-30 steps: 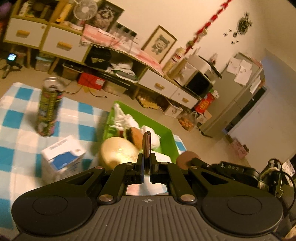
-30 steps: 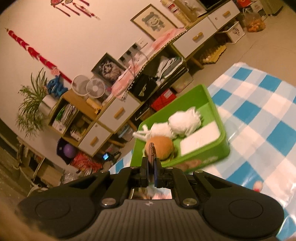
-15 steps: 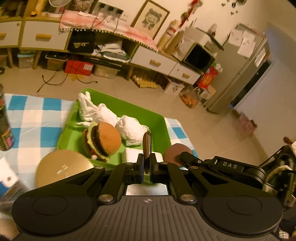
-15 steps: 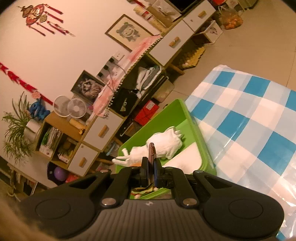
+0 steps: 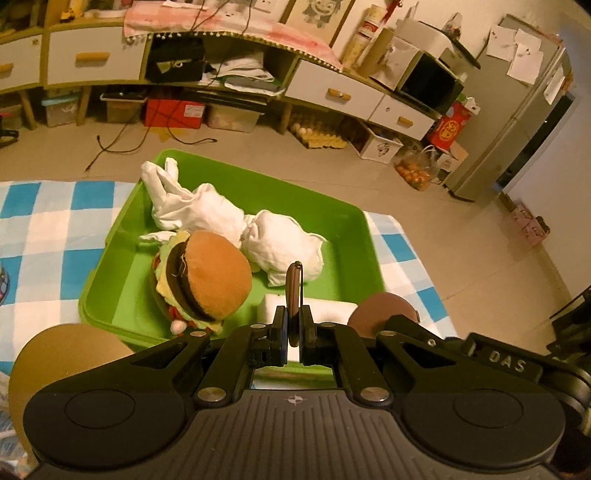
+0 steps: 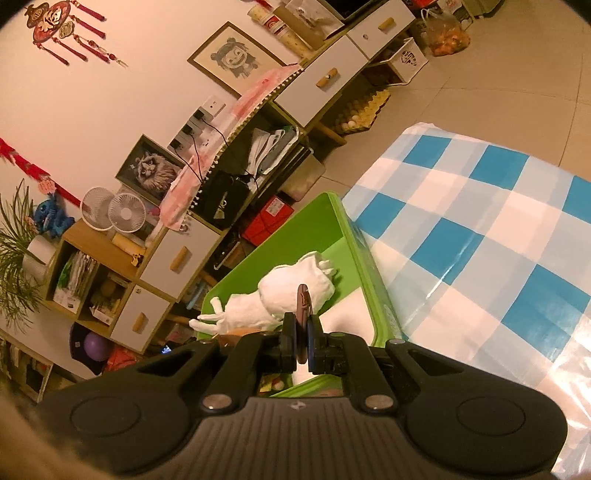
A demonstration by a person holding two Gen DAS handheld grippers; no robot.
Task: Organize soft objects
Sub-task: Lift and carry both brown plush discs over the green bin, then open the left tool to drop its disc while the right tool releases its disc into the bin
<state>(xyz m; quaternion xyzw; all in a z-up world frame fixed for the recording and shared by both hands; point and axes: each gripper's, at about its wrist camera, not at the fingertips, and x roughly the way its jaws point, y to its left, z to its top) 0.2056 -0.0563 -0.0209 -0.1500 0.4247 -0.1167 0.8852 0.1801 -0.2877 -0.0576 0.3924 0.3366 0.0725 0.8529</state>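
Checked tablecloth (image 6: 480, 236), green tray (image 5: 354, 221) — plush burger (image 5: 207, 273) only in left view, both tongs clenched, empty.

A lived-in home, living room by the look. Low wooden sideboard (image 5: 207, 62) ran along the wall, white drawers with wooden handles, open bays stuffed with folded clothes and a black bag. Above it hung a framed cartoon portrait (image 6: 236, 59) and a red tasselled ornament (image 6: 55, 27). Two small desk fans (image 6: 110, 212) and a potted plant (image 6: 14, 243) sat on its far end. Under it: a red box (image 5: 173, 112) and egg trays (image 5: 319, 134) on the tiled floor. Past its other end stood a refrigerator (image 5: 517, 92) with papers stuck on. In front of it, a table under a blue-and-white checked cloth (image 6: 480, 236).
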